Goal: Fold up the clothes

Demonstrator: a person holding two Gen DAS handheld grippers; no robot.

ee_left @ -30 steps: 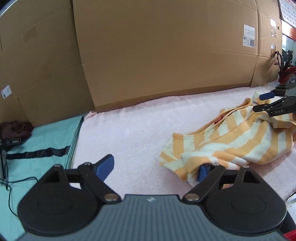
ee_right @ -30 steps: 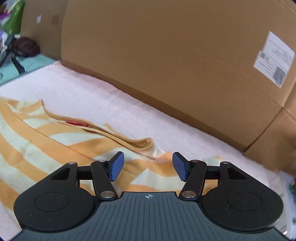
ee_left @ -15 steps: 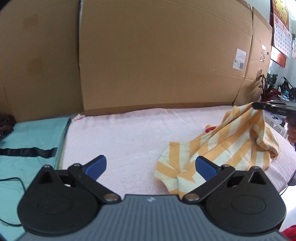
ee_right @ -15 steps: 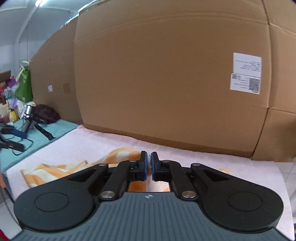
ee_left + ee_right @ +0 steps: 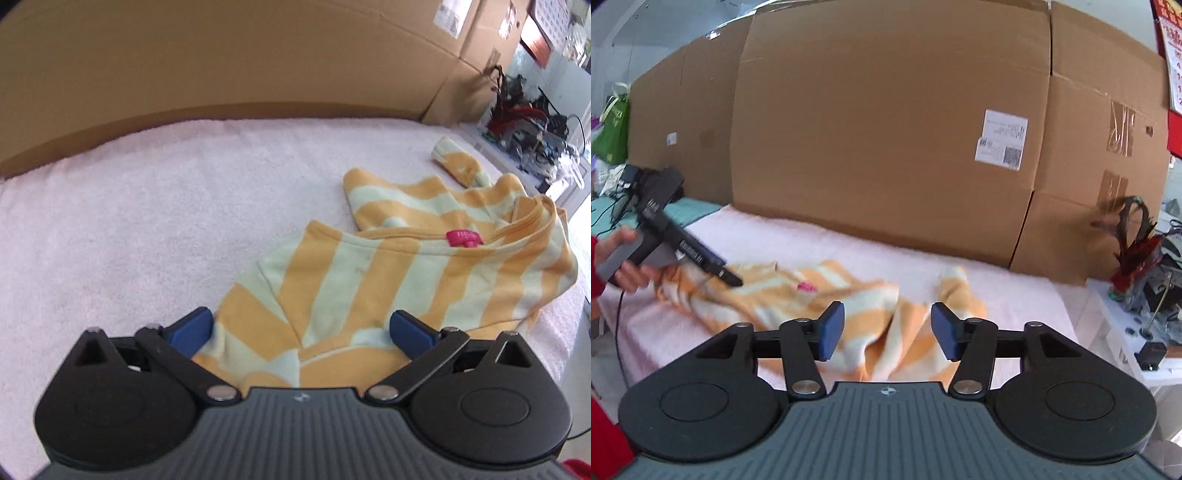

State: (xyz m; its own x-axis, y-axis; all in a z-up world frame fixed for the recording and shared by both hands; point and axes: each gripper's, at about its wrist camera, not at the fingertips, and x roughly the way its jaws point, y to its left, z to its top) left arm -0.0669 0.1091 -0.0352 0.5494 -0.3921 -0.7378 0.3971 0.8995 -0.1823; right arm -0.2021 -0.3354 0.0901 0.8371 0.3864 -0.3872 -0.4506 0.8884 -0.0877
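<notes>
The shirt (image 5: 388, 266) lies on the towel (image 5: 147, 206); cardboard (image 5: 886, 129) stands behind; clutter (image 5: 1145, 266), seemingly on a shelf, sits right.

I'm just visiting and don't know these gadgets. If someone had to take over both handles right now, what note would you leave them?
Left gripper: fingers wide apart, closing slightly, low over the near edge of the striped shirt, cloth between them but not pinched.
Right gripper: fingers opening, holding nothing, raised over the shirt's other end.
Shirt: lies crumpled on the pink towel in front of the cardboard wall, collar and pink label facing up, one sleeve flung out to the far side.
Done: no fold shows.
Left: spread the shirt flat, straighten the sleeves, then fold it.
</notes>
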